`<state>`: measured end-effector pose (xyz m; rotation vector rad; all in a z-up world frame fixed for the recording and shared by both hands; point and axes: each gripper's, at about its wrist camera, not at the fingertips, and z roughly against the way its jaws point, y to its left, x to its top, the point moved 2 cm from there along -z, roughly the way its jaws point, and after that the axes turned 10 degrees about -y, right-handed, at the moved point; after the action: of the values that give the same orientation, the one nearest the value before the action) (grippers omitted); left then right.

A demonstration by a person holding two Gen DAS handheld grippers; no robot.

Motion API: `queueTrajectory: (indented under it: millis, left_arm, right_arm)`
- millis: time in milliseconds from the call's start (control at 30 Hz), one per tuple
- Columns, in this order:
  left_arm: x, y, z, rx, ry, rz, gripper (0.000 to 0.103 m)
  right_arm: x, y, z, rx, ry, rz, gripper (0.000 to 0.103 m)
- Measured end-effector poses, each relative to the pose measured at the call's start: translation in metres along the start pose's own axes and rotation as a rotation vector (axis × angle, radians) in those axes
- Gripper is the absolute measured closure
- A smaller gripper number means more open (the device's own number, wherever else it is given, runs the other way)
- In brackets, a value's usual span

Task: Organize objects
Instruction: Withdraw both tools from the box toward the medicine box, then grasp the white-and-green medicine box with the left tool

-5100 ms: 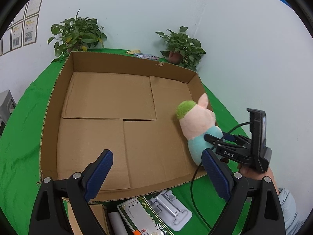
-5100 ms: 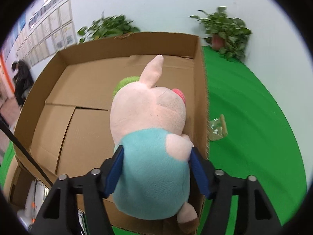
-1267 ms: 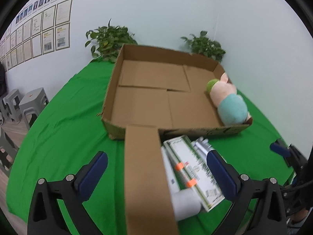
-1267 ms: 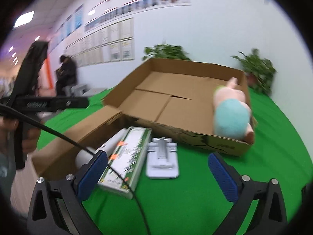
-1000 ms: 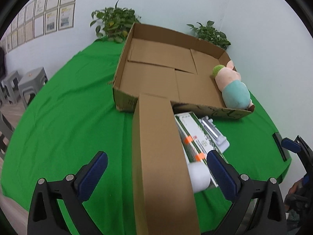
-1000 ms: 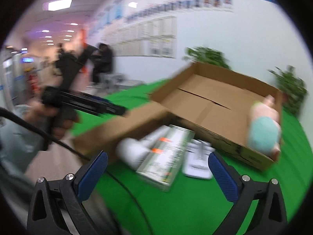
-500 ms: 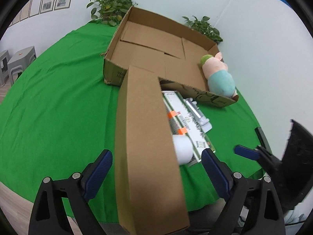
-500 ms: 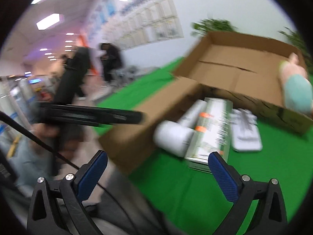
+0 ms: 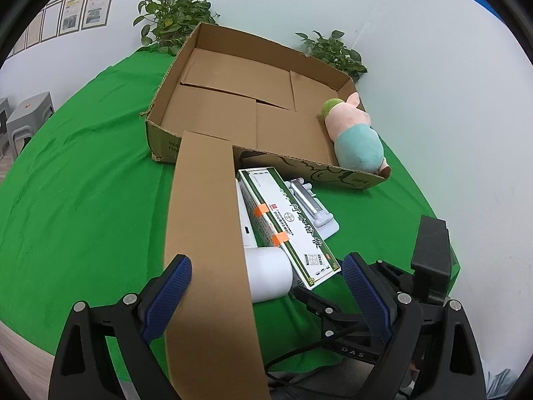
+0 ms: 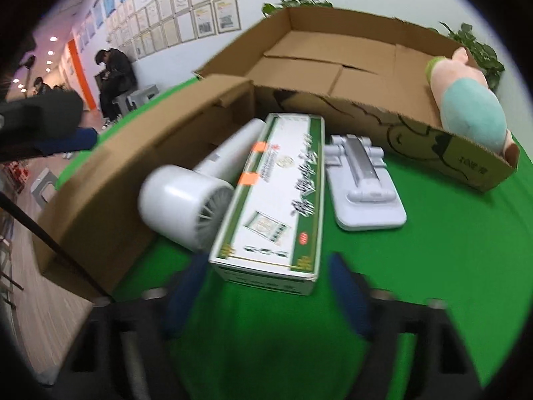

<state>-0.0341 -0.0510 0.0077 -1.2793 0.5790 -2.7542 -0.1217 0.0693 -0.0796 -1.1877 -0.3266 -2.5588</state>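
From the left wrist, your left gripper [image 9: 266, 296] stands wide, holding nothing — the long brown carton [image 9: 206, 250] lies between its jaws, untouched.

From the right wrist, your right gripper [image 10: 266, 286] is closing, empty — centre it on the green-and-white box [image 10: 276, 200] just ahead before squeezing.

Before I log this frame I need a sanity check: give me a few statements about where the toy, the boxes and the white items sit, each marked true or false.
1. The plush pig lies inside the large cardboard tray. True.
2. The green-and-white carton is inside the tray. False: it lies on the green cloth in front of it.
3. A white hair dryer lies beside the carton. True.
4. The right gripper grips the carton. False: its jaws are closing, with nothing between them.
5. The white holder lies on the plush pig. False: it lies on the cloth.
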Motion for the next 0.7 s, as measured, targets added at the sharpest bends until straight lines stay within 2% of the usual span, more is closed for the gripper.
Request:
queueTrajectory:
  millis: [133, 333, 500, 633, 700]
  left_arm:
    - [0.001, -0.006, -0.007, -0.005, 0.014, -0.002, 0.011]
    - [0.001, -0.029, -0.022, -0.068, 0.054, -0.003, 0.011]
    - [-0.011, -0.062, -0.049, -0.164, 0.139, -0.006, 0.011]
    - [-0.028, -0.089, -0.069, -0.176, 0.193, -0.054, 0.011]
    - [-0.039, -0.102, -0.080, -0.207, 0.244, -0.048, 0.011]
  right_arm:
    - [-0.001, -0.002, 0.001, 0.000, -0.010, -0.003, 0.041]
    - [-0.015, -0.011, 0.019, 0.034, -0.015, -0.053, 0.042]
    - [-0.034, -0.025, 0.048, 0.042, -0.013, -0.140, 0.043]
    - [-0.050, -0.033, 0.070, 0.026, -0.025, -0.185, 0.043]
    - [-0.055, -0.036, 0.078, 0.015, -0.033, -0.203, 0.043]
